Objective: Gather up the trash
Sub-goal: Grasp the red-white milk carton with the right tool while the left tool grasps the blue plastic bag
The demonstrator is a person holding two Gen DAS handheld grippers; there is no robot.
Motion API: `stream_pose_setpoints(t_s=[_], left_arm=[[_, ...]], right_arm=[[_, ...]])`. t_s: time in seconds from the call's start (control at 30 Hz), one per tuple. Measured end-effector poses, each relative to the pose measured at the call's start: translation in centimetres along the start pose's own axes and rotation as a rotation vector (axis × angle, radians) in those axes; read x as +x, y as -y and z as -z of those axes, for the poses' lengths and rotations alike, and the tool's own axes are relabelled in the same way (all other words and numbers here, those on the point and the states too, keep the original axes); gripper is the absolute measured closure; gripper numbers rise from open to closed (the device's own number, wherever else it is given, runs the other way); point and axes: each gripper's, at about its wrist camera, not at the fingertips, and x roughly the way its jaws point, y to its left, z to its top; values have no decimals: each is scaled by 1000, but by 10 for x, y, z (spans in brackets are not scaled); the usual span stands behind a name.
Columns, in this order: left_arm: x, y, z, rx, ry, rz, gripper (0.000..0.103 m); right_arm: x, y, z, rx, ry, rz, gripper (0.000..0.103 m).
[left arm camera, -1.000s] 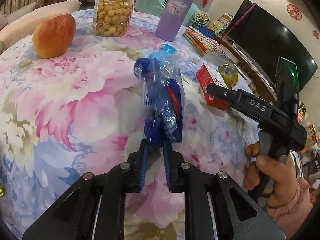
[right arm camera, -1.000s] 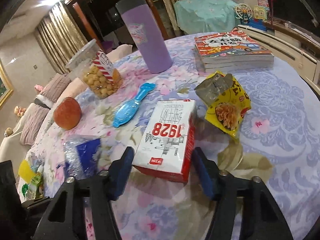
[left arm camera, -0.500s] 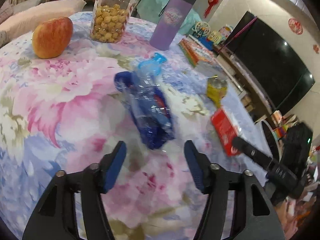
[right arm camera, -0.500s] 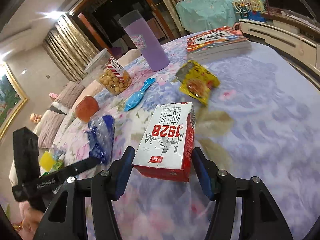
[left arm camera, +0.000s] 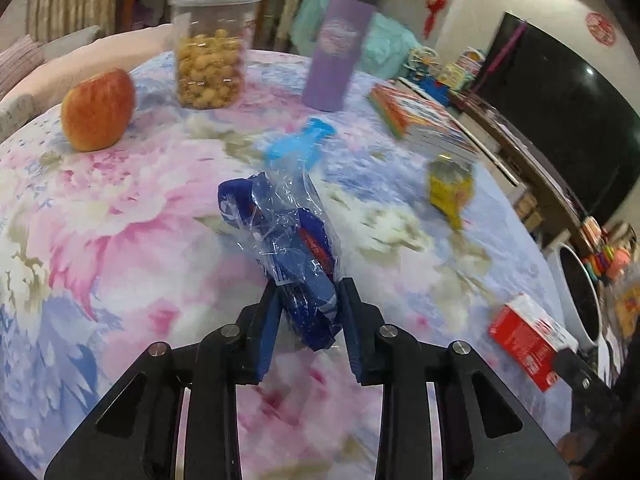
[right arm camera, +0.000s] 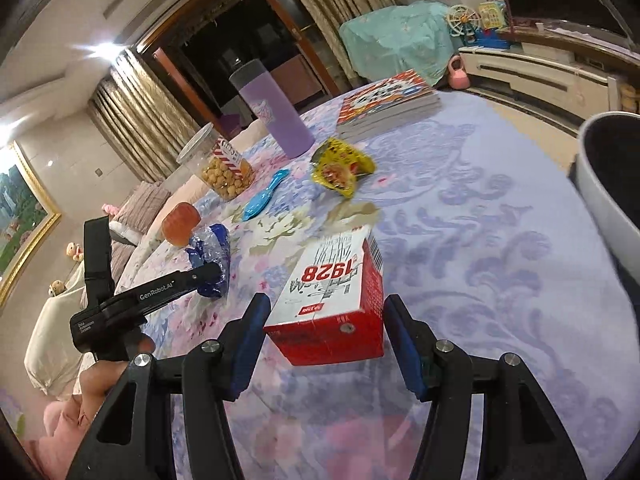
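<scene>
Trash sits in both tools. Nearest in the left wrist view, the left tool [left arm camera: 308,312] has its blue pads pressed against the lower end of a crinkled blue plastic wrapper [left arm camera: 296,256], which stands up from the floral desk [left arm camera: 120,240]. In the right wrist view, the right tool [right arm camera: 324,340] has its pads set against the two sides of a red and white milk carton [right arm camera: 340,292] marked 1928, clamped on it near the close edge of the desk. A white bin [right arm camera: 612,184] shows at the right edge of that view, just beside the desk.

Farther in, a yellow snack bag [left arm camera: 450,190] lies to the right and a light blue wrapper [left arm camera: 298,146] lies flat near the middle. Beyond them, an apple [left arm camera: 98,110] rests at the left, a clear jar of round snacks [left arm camera: 212,48] and a purple tumbler [left arm camera: 338,44] stand at the far side, and a stack of books [left arm camera: 424,120] lies at the far right.
</scene>
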Motion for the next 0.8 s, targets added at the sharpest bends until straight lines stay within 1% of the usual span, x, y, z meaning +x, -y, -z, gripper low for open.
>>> stream_pose_setpoints(t_s=[0.2,0.3,0.37,0.57,0.67,0.73,0.8], left_arm=[[-13,50,27,112,-34,89,76],[-14,63,39,137,-49,111,76],[-13,66,45,144,-62,116,76],[-17,70,51,159,-74,118,76],[-18,73,52,173,-79,119,76],[-18,77,53,181,-84,123,76],[-18,83,55,200,-87,128,76]], right_arm=[[-20,13,8,-2,29,26,44],[-18,19,15,-23,-12,55,44],[-14,22,19,-37,-55,78,42],[-11,24,14,-57,-56,119,41],[2,22,9,-67,-84,128,40],[3,21,11,-87,-83,150,44],[1,24,11,-69,-81,134,46]])
